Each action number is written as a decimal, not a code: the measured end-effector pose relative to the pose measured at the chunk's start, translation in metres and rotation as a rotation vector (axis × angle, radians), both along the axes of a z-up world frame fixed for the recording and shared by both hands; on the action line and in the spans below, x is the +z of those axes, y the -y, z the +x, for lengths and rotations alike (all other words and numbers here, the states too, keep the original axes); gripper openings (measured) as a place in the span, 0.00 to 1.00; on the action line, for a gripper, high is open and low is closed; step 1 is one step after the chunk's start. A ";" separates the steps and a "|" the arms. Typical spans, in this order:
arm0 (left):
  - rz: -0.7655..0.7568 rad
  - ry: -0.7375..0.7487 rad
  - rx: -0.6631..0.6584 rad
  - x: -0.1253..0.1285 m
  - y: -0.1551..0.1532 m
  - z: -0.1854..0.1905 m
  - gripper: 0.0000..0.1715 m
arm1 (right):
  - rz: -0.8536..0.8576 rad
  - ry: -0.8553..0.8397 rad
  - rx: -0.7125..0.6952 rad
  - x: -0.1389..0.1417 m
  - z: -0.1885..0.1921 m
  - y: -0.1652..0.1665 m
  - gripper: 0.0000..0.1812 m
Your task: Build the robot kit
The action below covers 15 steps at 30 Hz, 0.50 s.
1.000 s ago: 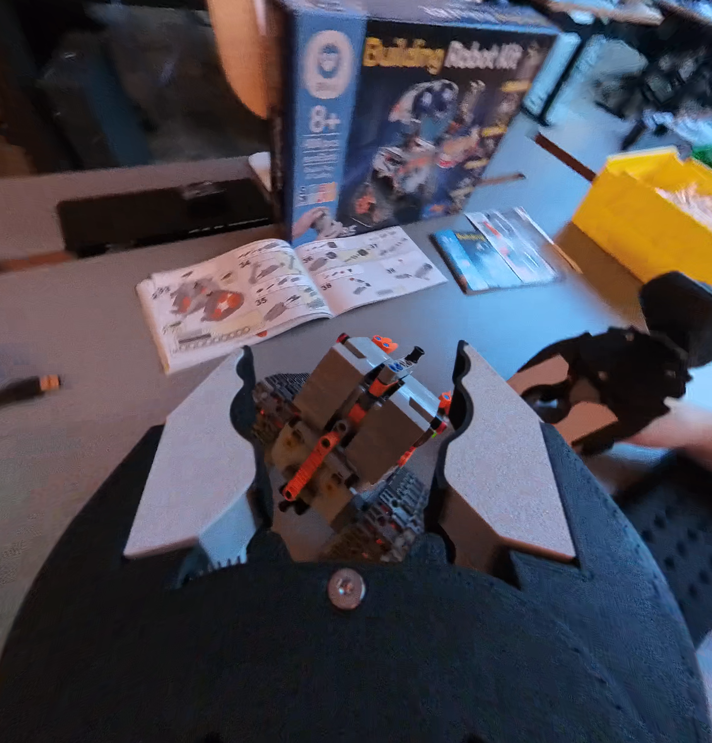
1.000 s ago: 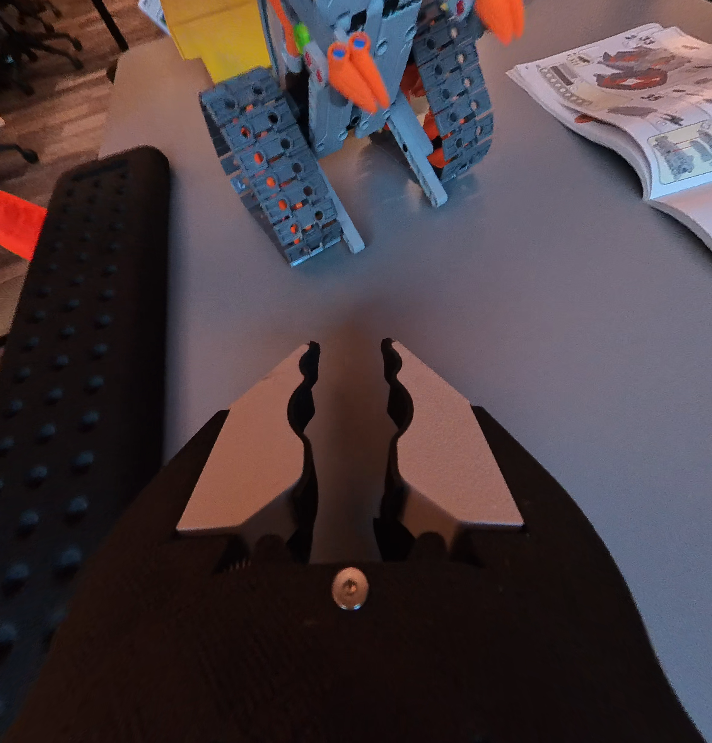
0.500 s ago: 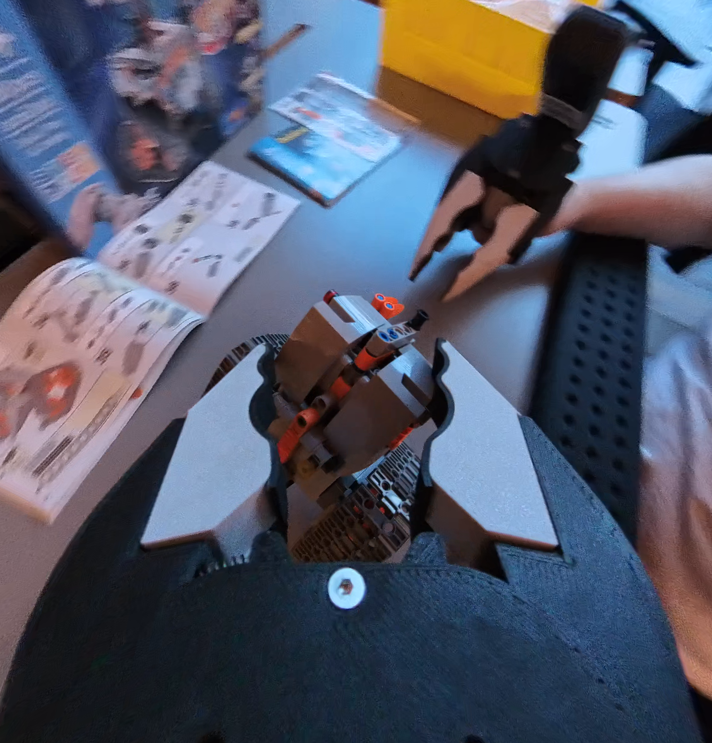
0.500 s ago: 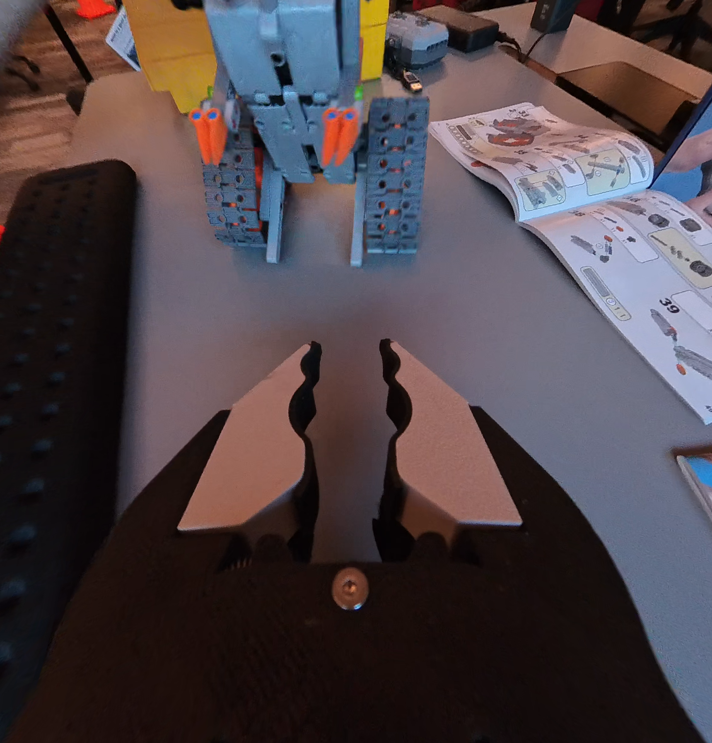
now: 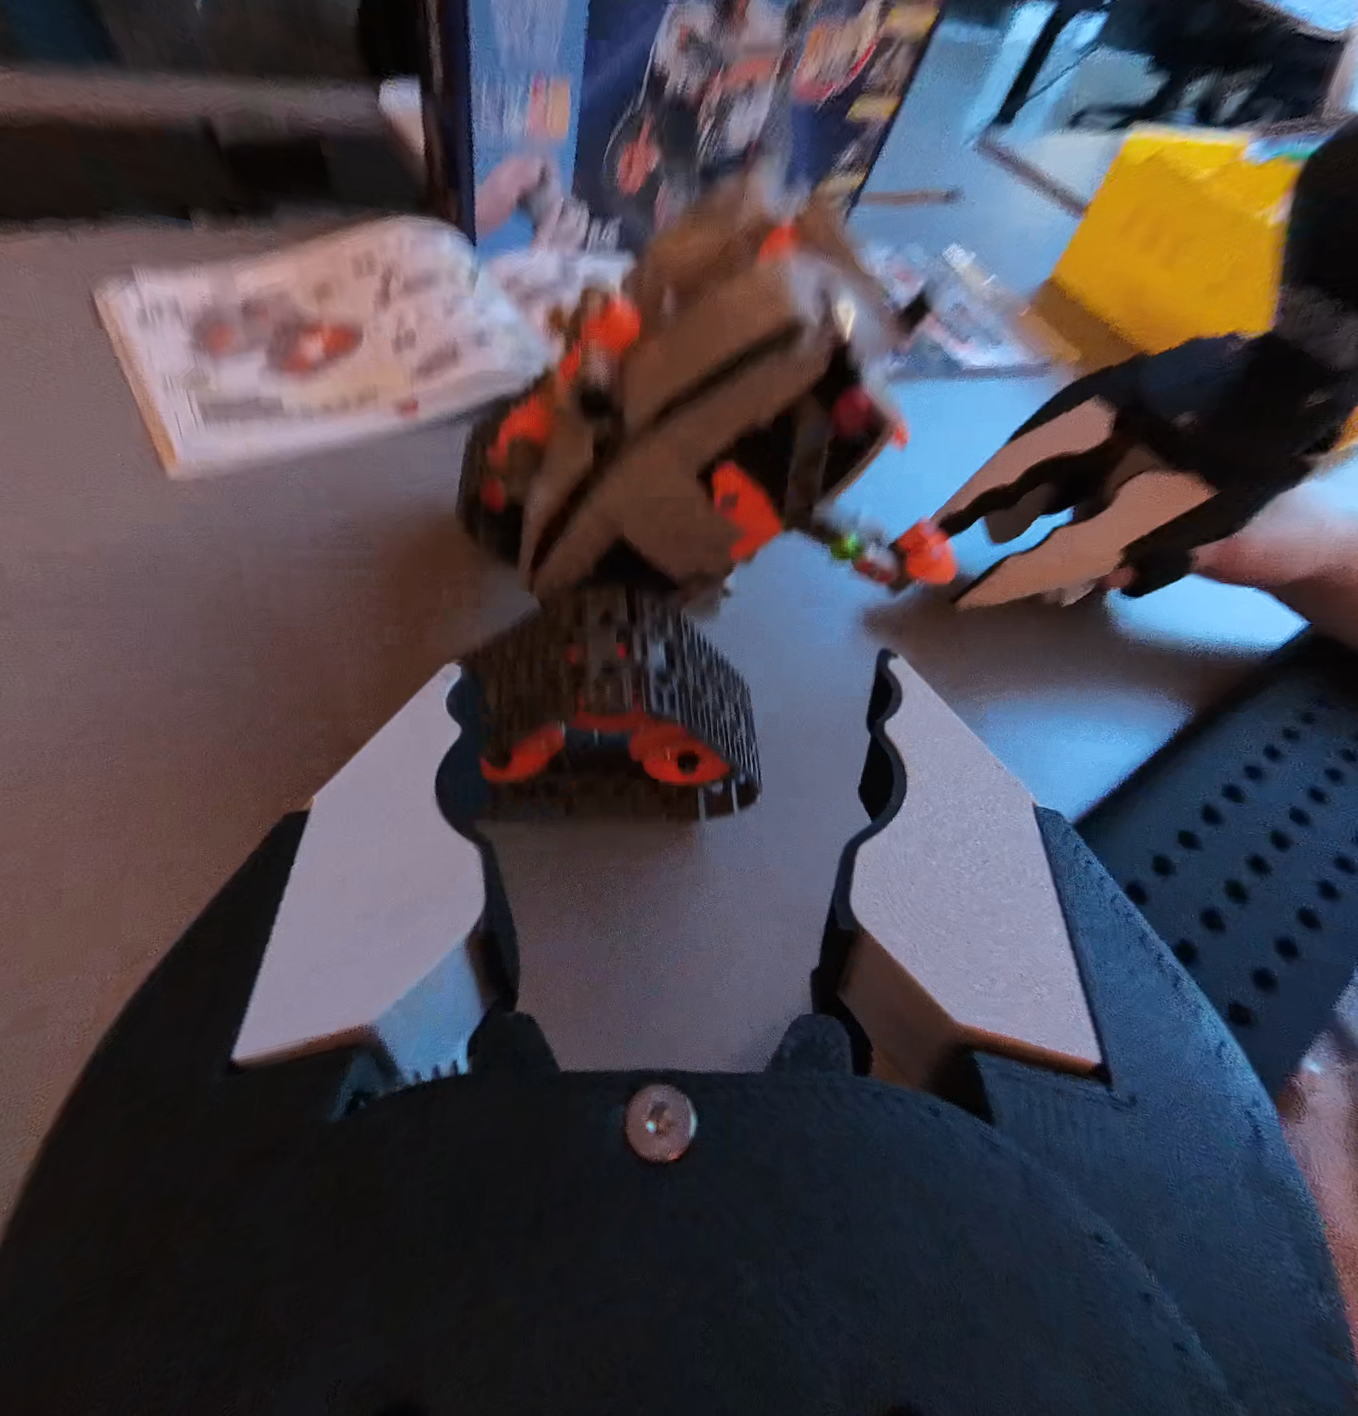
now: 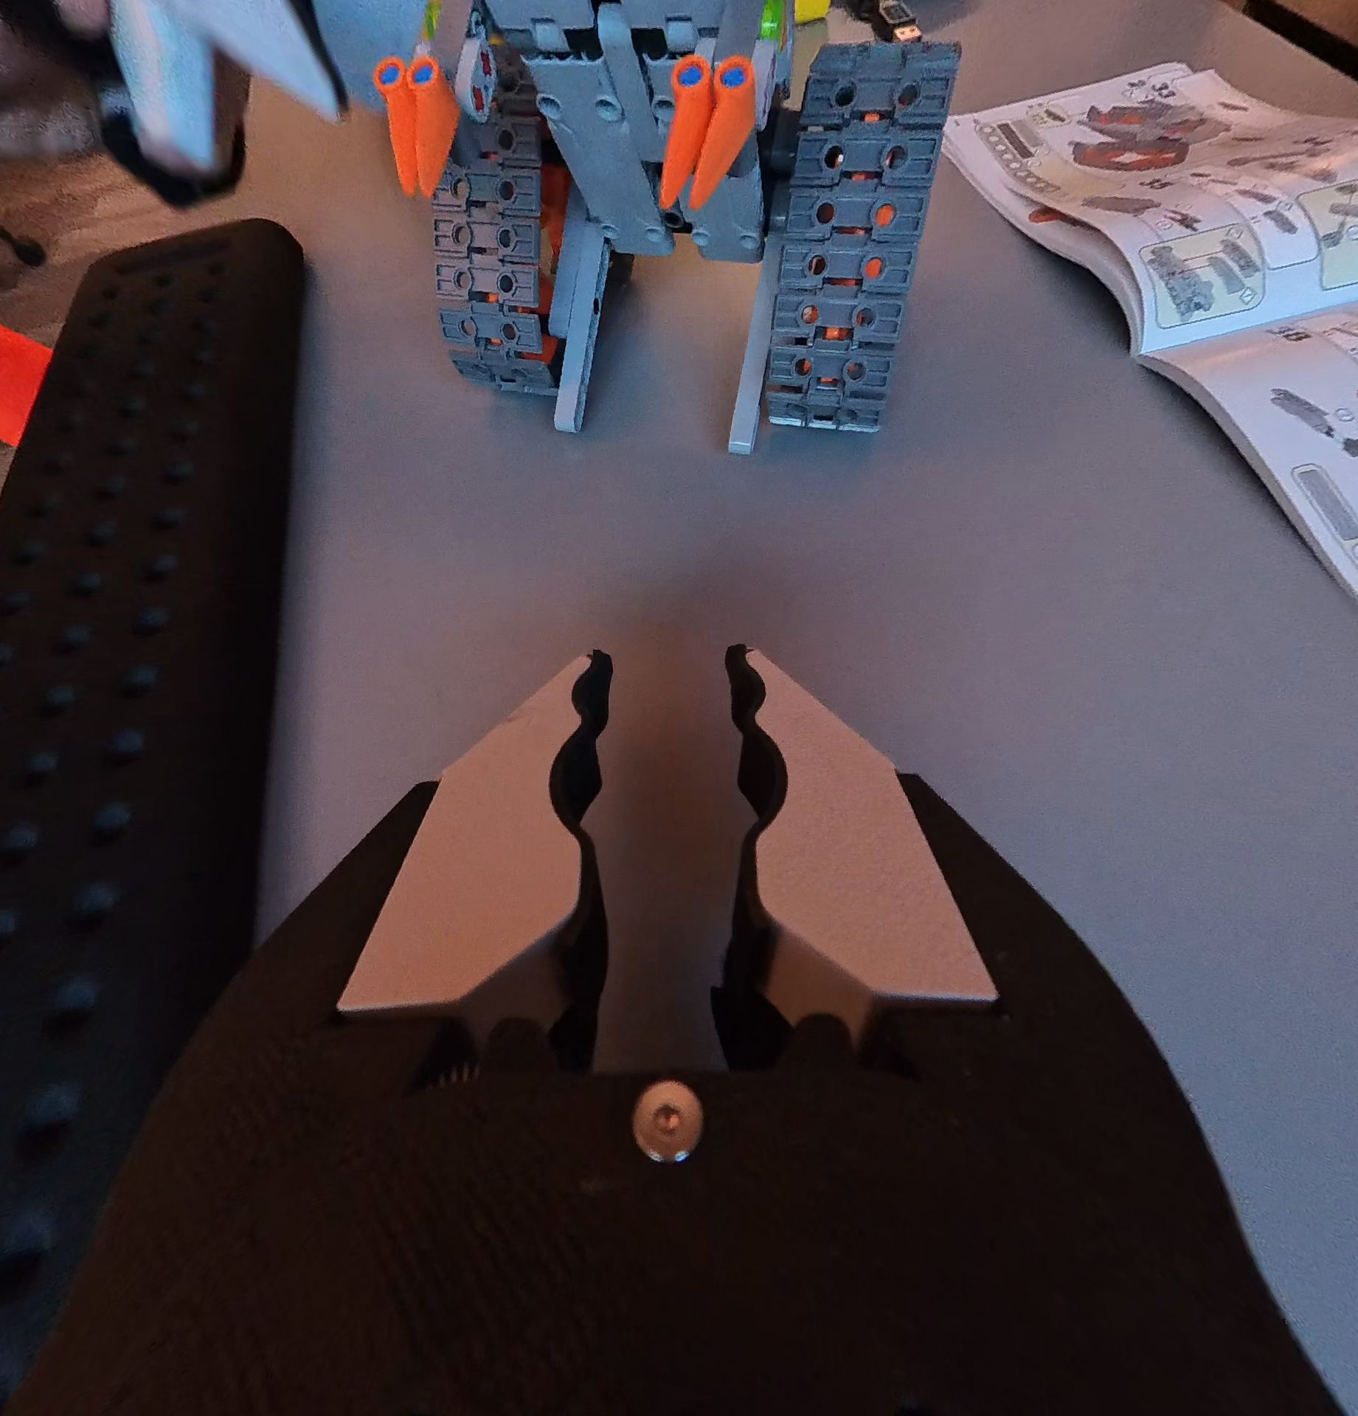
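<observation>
Fingers (image 5: pixel 461 735) of our left gripper (image 5: pixel 664 705) are standing spread and empty, the tracked toy robot (image 5: pixel 660 475) resting upright on the grey tabletop (image 5: pixel 200 628) just beyond their tips. We are holding our right gripper (image 6: pixel 668 659) narrowly parted, gripping nothing, near the robot's orange claws (image 6: pixel 706 130). An open instruction booklet (image 6: pixel 1197 230) is lying to the right.
</observation>
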<state>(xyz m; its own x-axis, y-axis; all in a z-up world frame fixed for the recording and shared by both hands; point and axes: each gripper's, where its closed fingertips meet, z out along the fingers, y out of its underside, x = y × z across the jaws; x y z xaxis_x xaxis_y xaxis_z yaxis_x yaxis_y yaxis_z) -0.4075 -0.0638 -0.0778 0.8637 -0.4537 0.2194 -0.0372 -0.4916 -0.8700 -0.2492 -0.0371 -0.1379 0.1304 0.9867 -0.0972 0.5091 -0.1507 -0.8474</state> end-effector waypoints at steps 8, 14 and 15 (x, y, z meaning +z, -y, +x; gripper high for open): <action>0.007 -0.246 -0.113 -0.033 -0.017 -0.013 0.40 | -0.004 -0.041 -0.061 0.005 -0.001 -0.007 0.16; 0.027 -0.223 -0.626 -0.032 -0.027 -0.004 0.40 | 0.099 -0.178 -0.018 0.041 -0.016 -0.025 0.19; 0.021 -0.202 -0.658 -0.031 -0.030 -0.003 0.40 | 0.120 -0.213 -0.005 0.049 -0.019 -0.030 0.21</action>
<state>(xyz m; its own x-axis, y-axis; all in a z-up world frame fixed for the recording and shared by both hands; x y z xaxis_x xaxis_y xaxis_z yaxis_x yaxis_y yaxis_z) -0.4102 -0.0340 -0.1088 0.4305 -0.9000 0.0680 -0.4847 -0.2940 -0.8238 -0.2683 -0.0068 -0.0888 0.1241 0.9923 -0.0050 0.3169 -0.0444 -0.9474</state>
